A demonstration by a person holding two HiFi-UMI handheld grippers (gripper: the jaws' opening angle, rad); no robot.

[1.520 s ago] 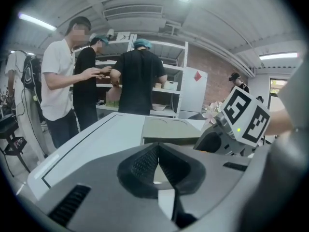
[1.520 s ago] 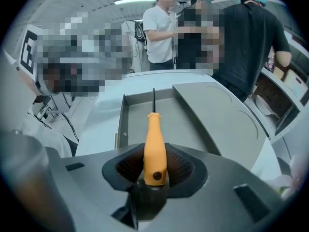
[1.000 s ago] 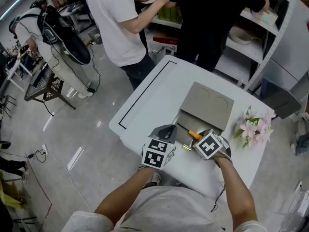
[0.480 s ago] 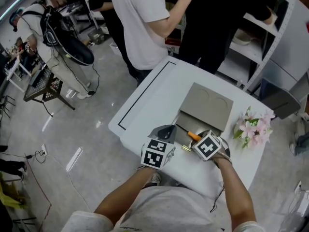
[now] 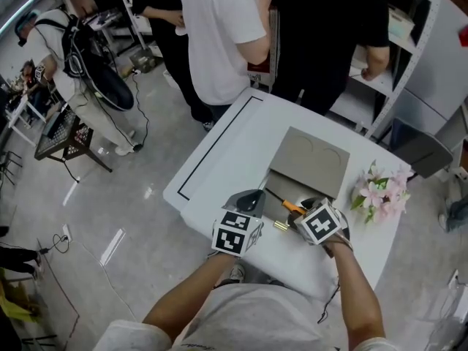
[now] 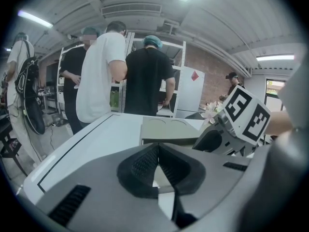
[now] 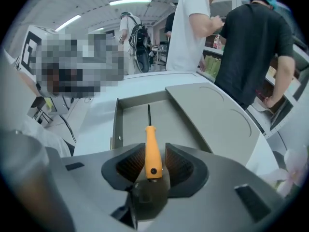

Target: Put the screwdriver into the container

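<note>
Opening around the orange-handled screwdriver, the right gripper lets go. The shaft lies over the grey container; the handle could catch the near rim and roll out. The left gripper rests closed and empty.

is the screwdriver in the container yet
Partly in: the screwdriver points into the container, orange handle between the opening right tongs, pads apart from it.

Both forearms come up from the bottom edge of the head view. Left arm bare, left gripper at lower centre, jaws closed tip to tip, nothing between. Right arm bare, right gripper just to its right, jaws opening, pads clear of the screwdriver handle lying between them. Both point up-frame.
</note>
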